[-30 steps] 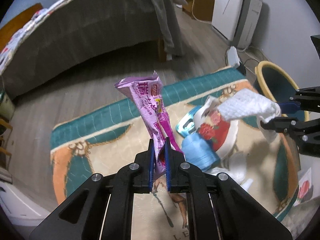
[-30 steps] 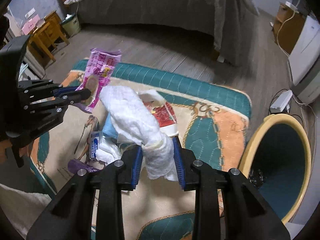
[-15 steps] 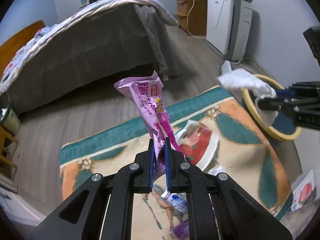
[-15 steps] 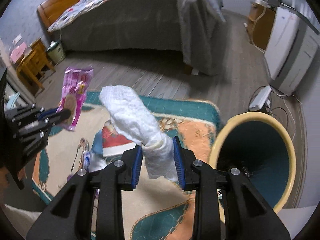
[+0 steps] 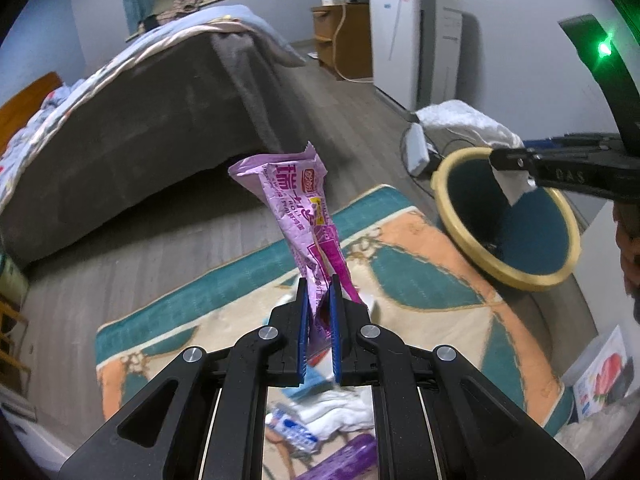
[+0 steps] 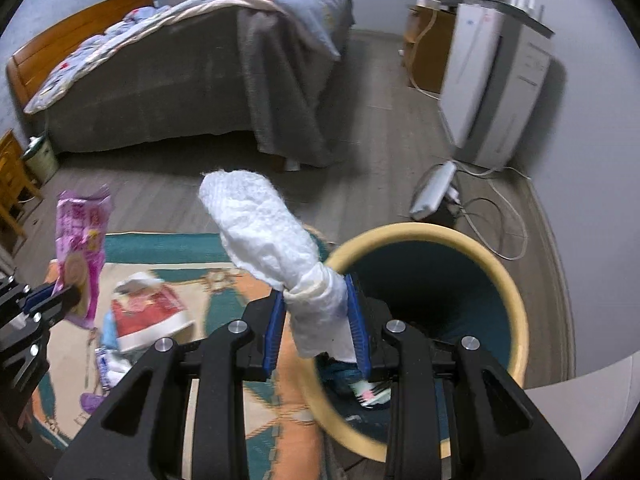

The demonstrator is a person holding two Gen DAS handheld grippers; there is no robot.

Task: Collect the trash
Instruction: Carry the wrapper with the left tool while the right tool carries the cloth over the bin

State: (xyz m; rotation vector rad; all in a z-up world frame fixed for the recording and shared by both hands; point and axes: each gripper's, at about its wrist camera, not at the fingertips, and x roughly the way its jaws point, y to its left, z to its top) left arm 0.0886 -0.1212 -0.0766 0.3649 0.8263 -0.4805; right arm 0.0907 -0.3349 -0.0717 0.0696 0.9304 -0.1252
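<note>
Mid-task. My right tool (image 6: pixel 316 320) is clamped on a white paper wad (image 6: pixel 264 232) over the bin (image 6: pixel 516 300); my left tool (image 5: pixel 319 312) pinches a purple wrapper (image 5: pixel 296 204) above the rug (image 5: pixel 404 268). Neither is dropped yet; more litter (image 6: pixel 148 312) lies on the rug.

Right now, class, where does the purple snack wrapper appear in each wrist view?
Left wrist view: the purple snack wrapper stands at centre, pinched in the left gripper.
Right wrist view: it is at the left edge, above the rug.
Shared landmark: the yellow-rimmed bin.
</note>
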